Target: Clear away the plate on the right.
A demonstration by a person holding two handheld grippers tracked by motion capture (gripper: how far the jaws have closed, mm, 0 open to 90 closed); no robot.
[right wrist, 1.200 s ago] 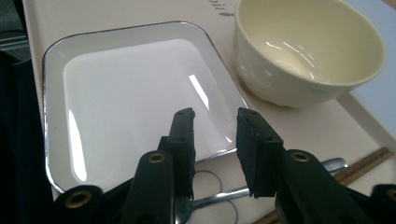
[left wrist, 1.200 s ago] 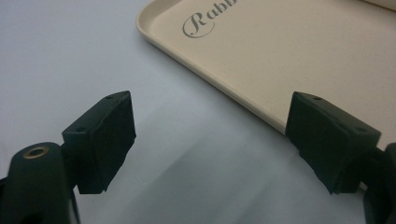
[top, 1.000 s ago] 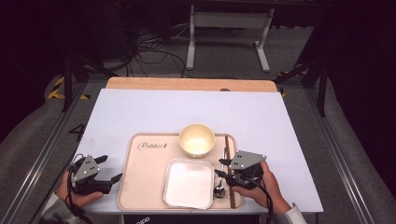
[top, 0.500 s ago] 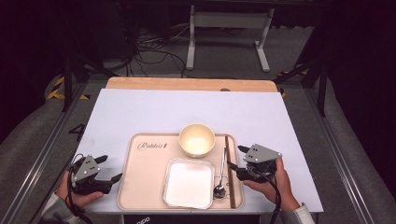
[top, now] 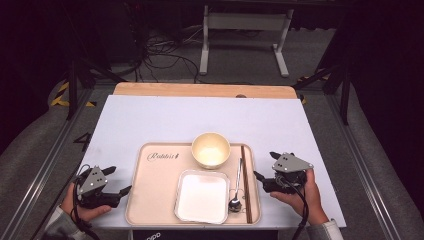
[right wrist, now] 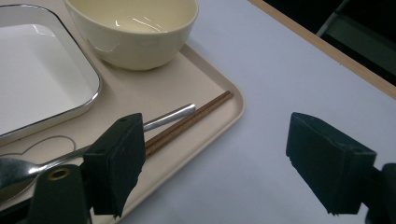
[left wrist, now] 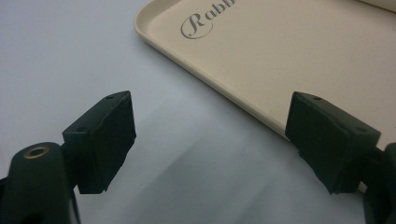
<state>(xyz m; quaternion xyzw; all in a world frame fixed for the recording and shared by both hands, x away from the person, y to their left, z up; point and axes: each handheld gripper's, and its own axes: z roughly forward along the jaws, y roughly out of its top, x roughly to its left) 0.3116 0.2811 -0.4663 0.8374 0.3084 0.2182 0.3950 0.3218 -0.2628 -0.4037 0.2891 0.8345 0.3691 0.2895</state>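
Right claw (top: 261, 181), lower right of the high view, jaws just opened wide, empty. Spoon (top: 236, 186) and chopsticks (top: 245, 180) lie lengthwise just left of it on tray (top: 150, 200). Left claw (top: 120, 181) gapes empty, farther off.

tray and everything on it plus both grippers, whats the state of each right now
tray: flat on the table, loaded
bowl: upright on the tray, empty
white dish: flat on the tray, empty
spoon: lying on the tray beside the dish
chopsticks: lying side by side along the tray's right edge
left gripper: open, holding nothing
right gripper: jaws just opened, nothing between them
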